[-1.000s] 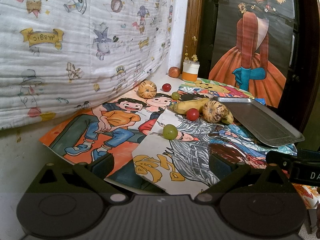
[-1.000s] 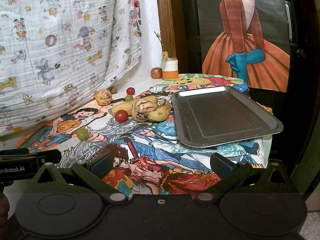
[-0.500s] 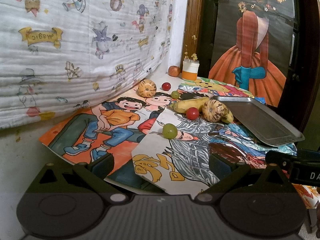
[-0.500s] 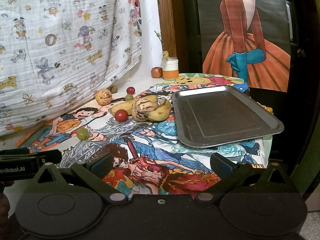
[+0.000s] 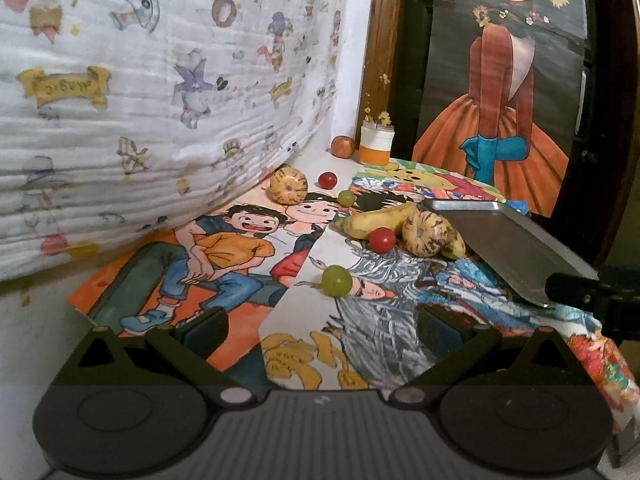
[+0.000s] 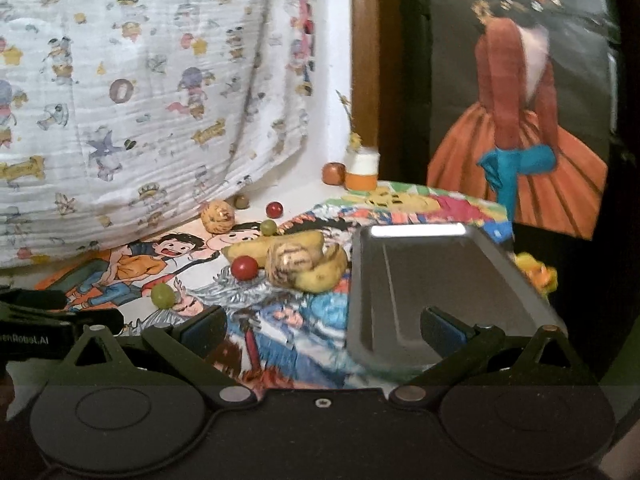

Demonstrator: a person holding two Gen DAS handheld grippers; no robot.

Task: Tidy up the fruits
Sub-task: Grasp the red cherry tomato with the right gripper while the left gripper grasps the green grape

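White lettering "enRobot.AI" on black bar of left gripper (image 6: pixel 36 326), cut off at frame edge, blurred, left of green grape (image 6: pixel 163 295). Yellow ribbon banner (image 5: pixel 64 86) printed on white cartoon cloth (image 5: pixel 160 92) above grape carries mirrored, smeared word, not legible. Yellow brush characters (image 5: pixel 304 360) on drawing sheet below grape, unreadable.
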